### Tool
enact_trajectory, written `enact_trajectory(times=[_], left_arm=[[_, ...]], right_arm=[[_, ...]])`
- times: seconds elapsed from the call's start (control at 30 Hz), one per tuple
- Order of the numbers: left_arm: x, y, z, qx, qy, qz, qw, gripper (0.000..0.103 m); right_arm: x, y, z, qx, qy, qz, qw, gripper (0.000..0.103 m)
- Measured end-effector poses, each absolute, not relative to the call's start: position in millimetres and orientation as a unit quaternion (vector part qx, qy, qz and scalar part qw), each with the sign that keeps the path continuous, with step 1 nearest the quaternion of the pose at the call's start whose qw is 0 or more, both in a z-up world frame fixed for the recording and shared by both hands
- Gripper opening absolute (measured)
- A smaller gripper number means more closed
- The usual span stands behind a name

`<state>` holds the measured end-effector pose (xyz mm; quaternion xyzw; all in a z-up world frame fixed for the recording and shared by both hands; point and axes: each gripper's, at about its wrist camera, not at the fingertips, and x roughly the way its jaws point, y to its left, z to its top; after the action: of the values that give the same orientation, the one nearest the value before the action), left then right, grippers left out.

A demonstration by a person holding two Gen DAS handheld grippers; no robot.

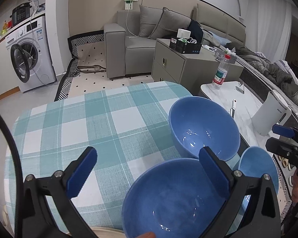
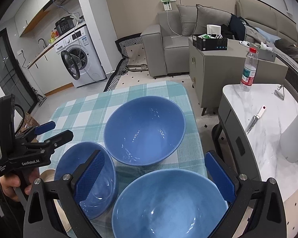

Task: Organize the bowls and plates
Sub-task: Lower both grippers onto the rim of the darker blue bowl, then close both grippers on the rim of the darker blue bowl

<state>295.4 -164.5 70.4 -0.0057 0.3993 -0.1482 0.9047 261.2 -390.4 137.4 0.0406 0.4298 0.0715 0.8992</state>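
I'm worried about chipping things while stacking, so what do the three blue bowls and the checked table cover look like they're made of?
The blue bowls, far, left and near, look like glazed ceramic: glossy insides with sharp light glints and thick rims, though hard plastic can't be ruled out. The checked cover looks like woven cloth, matte with a visible weave.

3 glossy blue bowls, all upright and empty, clustered on a teal-and-white checked tablecloth (image 2: 85,107). Largest bowl (image 2: 144,130) farthest back; near bowl (image 2: 168,204) in front, by the cloth's right edge; smaller bowl (image 2: 85,178) to the left, just beside both.
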Motion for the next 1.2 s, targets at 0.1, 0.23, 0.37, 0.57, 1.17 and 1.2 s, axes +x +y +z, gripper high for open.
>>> enact_trajectory(times=[0.1, 0.23, 0.37, 0.57, 1.17, 1.2], left_arm=[[301.0, -167.6, 68.1, -0.003, 0.402, -0.145, 0.904, 0.103], [308.5, -173.1, 64.1, 0.002, 0.407, -0.147, 0.902, 0.103], [316.3, -178.2, 61.0, 0.007, 0.414, -0.151, 0.897, 0.102], [322.3, -183.7, 56.1, 0.011, 0.417, -0.161, 0.894, 0.102], [346.9, -198.3, 36.4, 0.003, 0.449, -0.177, 0.876, 0.080], [347.7, -199.8, 35.1, 0.005, 0.450, -0.178, 0.875, 0.080]], right_arm=[[267.3, -392.8, 133.9, 0.043, 0.435, 0.070, 0.897, 0.102], [275.0, -397.5, 129.5, 0.050, 0.439, 0.072, 0.894, 0.102], [279.6, -403.0, 125.5, 0.059, 0.442, 0.069, 0.892, 0.102], [285.9, -407.6, 117.2, 0.065, 0.444, 0.080, 0.890, 0.101], [314.5, -408.7, 85.9, 0.071, 0.474, 0.087, 0.873, 0.061], [315.9, -408.9, 84.4, 0.070, 0.475, 0.086, 0.873, 0.061]])
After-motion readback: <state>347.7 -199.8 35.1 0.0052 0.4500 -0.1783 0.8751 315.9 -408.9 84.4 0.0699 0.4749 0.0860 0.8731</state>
